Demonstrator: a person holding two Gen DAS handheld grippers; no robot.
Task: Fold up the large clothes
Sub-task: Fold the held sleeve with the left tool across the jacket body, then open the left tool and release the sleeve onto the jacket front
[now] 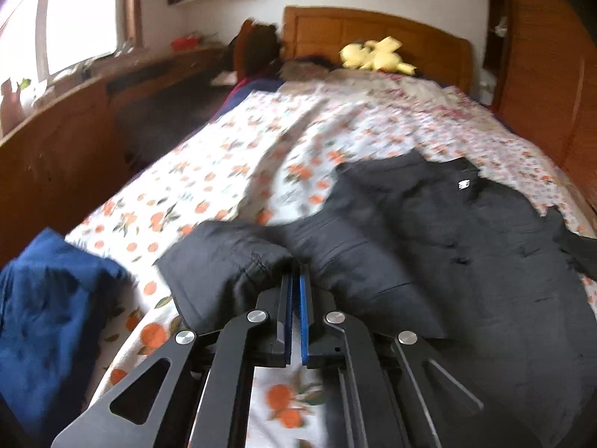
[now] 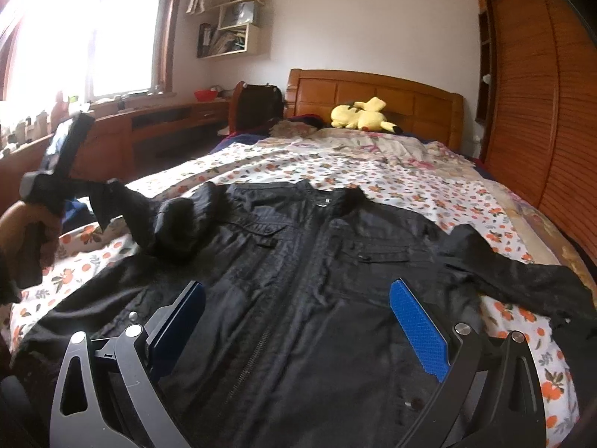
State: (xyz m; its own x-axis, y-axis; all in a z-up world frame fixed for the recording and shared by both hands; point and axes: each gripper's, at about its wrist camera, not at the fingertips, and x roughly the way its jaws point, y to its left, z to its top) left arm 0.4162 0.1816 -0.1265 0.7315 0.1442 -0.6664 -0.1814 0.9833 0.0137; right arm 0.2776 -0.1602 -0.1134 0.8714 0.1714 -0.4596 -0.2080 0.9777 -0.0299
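Note:
A black zip-front jacket lies front up on the bed, collar toward the headboard; it also shows in the left wrist view. My left gripper is shut on the cuff of the jacket's left sleeve and holds it lifted above the bedsheet. In the right wrist view the left gripper shows at the far left with the sleeve hanging from it. My right gripper is open and empty over the jacket's lower front. The other sleeve lies spread out to the right.
The bed has a white sheet with an orange print and a wooden headboard. A yellow plush toy lies by the pillows. A blue garment lies at the bed's left edge. A wooden wardrobe stands on the right, a low cabinet on the left.

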